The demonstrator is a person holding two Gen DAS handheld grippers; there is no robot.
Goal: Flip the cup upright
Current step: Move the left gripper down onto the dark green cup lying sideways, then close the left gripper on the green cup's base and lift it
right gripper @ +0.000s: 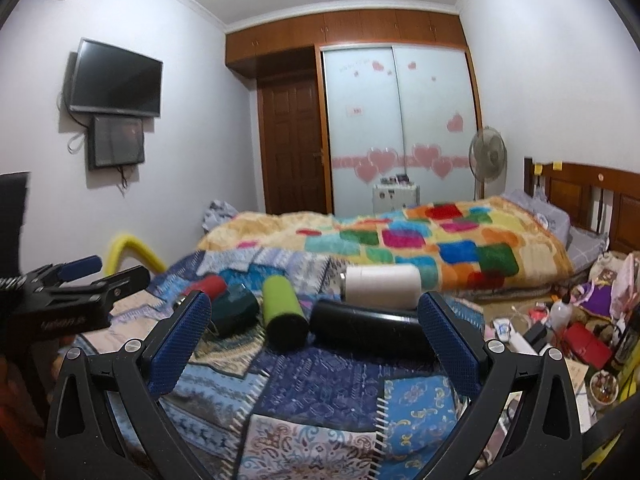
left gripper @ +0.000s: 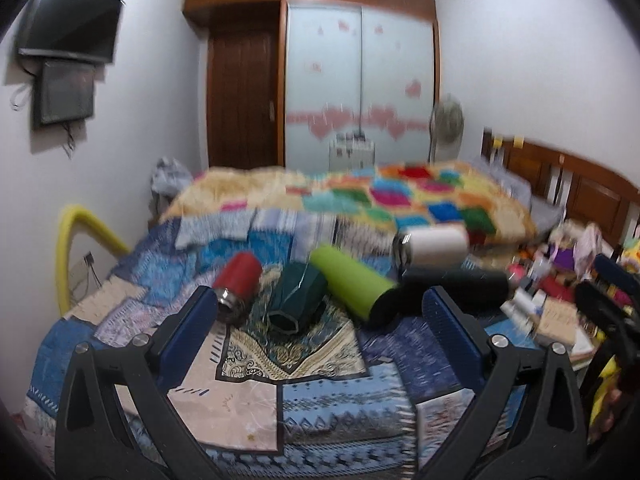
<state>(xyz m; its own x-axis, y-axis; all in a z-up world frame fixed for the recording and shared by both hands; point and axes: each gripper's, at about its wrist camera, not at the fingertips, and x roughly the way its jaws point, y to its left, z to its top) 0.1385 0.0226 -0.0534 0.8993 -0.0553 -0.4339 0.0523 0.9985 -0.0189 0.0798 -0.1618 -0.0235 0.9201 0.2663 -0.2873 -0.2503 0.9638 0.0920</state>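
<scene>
Left wrist view is motion-blurred, so cup edges smear; right wrist view is sharper. Five cups lie on their sides on the patchwork bedspread (right gripper: pixel 320 380): red cup (left gripper: pixel 238 282), dark green faceted cup (left gripper: pixel 296 298), lime cup (left gripper: pixel 352 284), black cup (right gripper: pixel 368 330), white cup (right gripper: pixel 382 282). The black cup's right end is hidden behind the right gripper's (right gripper: pixel 314 316) blue pad; the red cup is partly blocked by the other pad in that view. The white cup lies just behind the black one — touching or not, can't tell. Left gripper (left gripper: pixel 318 308) fingers spread wide, empty, hovering near the cups; right gripper also spread, pinching nothing. Writing on the left gripper's body in the right view is too blurred to read. Clutter (right gripper: pixel 580 332) at the right edge is hard to make out.
</scene>
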